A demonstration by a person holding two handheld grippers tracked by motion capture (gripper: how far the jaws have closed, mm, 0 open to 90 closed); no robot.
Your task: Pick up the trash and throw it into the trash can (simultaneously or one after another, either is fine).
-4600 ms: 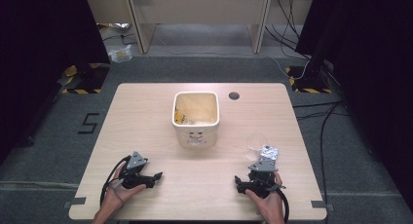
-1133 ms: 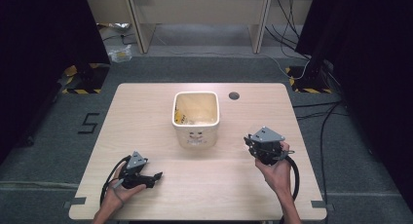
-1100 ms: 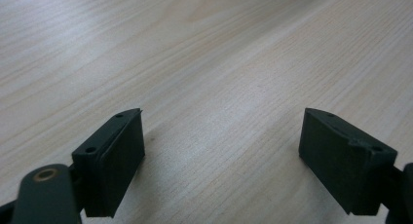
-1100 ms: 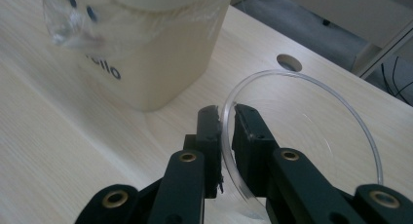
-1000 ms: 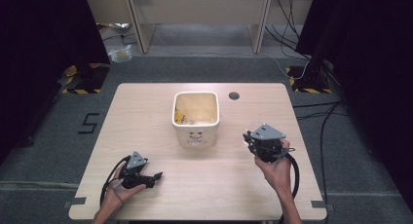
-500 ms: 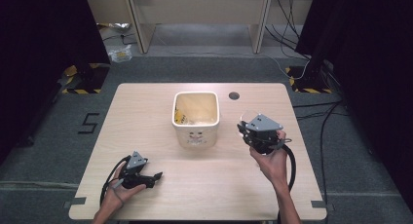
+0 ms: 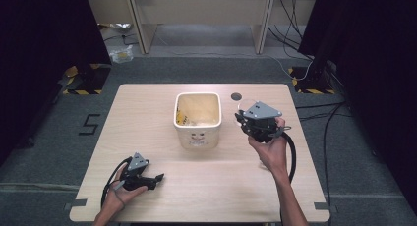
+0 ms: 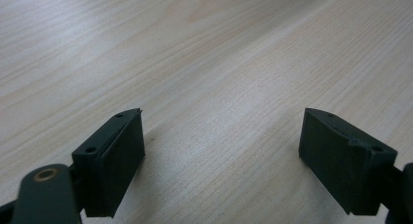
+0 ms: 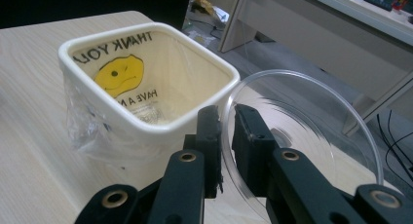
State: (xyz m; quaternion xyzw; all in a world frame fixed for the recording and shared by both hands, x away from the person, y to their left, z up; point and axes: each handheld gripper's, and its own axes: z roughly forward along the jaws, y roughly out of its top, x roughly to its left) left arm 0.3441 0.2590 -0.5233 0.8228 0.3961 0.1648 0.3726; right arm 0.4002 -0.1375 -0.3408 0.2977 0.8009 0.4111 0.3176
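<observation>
A white square bin [image 7: 197, 134], lined with a clear bag printed with a yellow smiley, stands at the table's middle. My right gripper [image 7: 240, 118] is raised just right of the bin, shut on the rim of a clear round plastic dish [image 7: 244, 104]. In the right gripper view the jaws [image 9: 226, 131] pinch the thin wall of the dish [image 9: 311, 121], which stands on edge beside the bin's rim [image 9: 122, 118]. My left gripper [image 7: 158, 177] rests near the front left of the table. Its jaws [image 8: 221, 156] stand wide apart over bare wood with nothing between them.
A small dark round hole [image 7: 236, 96] marks the tabletop behind the bin. The wooden table [image 7: 147, 113] stands on grey carpet. Cables run over the floor at the right, and desk legs stand beyond the far edge.
My right gripper has risen from the table's right side and moved toward the bin, carrying the clear dish. The left gripper has stayed put.
</observation>
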